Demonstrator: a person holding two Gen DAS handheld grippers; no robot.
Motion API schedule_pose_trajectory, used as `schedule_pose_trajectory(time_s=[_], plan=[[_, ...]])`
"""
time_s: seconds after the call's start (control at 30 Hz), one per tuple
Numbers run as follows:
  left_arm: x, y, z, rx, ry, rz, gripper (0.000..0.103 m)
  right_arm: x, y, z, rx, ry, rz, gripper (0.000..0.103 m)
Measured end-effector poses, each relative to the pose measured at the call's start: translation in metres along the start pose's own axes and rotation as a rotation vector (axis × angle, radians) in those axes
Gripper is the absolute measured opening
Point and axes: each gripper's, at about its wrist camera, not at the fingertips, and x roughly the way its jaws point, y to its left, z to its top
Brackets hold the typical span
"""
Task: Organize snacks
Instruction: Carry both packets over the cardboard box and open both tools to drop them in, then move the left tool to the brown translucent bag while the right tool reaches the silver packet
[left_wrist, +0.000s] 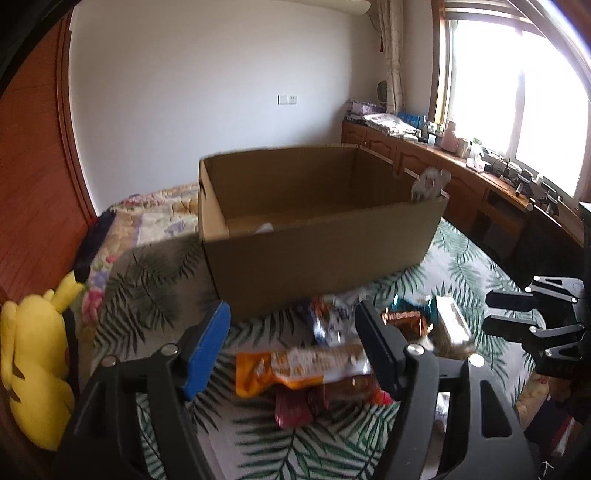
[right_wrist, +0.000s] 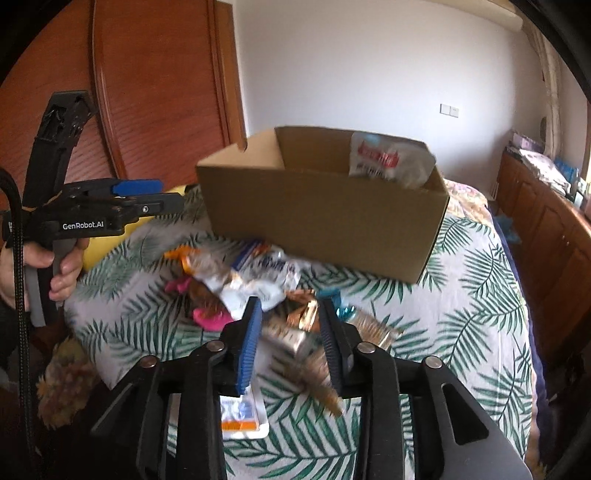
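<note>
An open cardboard box (left_wrist: 317, 254) stands on the palm-leaf bedspread; it also shows in the right wrist view (right_wrist: 314, 218). A white and red snack bag (right_wrist: 388, 158) is inside it, against one wall, and pokes over the rim in the left wrist view (left_wrist: 430, 182). A pile of snack packets (left_wrist: 325, 362) lies in front of the box (right_wrist: 236, 280). My left gripper (left_wrist: 291, 332) is open above the pile, empty. My right gripper (right_wrist: 290, 325) is open, low over a brown wrapper (right_wrist: 303, 314) and a silvery packet; it holds nothing.
A yellow plush toy (left_wrist: 33, 373) lies at the bed's left edge by a wooden headboard (left_wrist: 33, 177). A wooden cabinet (left_wrist: 461, 177) with clutter runs under the window at right. A white and orange sachet (right_wrist: 242, 417) lies below my right gripper.
</note>
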Motion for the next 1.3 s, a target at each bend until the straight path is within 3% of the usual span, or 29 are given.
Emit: schedule_pose_trajectory(time_s=[0.17,0.57,1.3], plan=[[0.003,-0.002,-0.027,0.003,0.019,0.014,0.070,0.007,0.008,-0.015,0.013,0.035,0.035,0.043],[0.003,-0.002,-0.066,-0.034,0.053,-0.006,0.070,0.035,0.035,-0.047,-0.002,0.141,0.110,0.051],[0.007,-0.012,-0.072,-0.038,0.066,-0.033,0.070,0.063,0.054,-0.054,-0.099,0.194,0.029,0.068]])
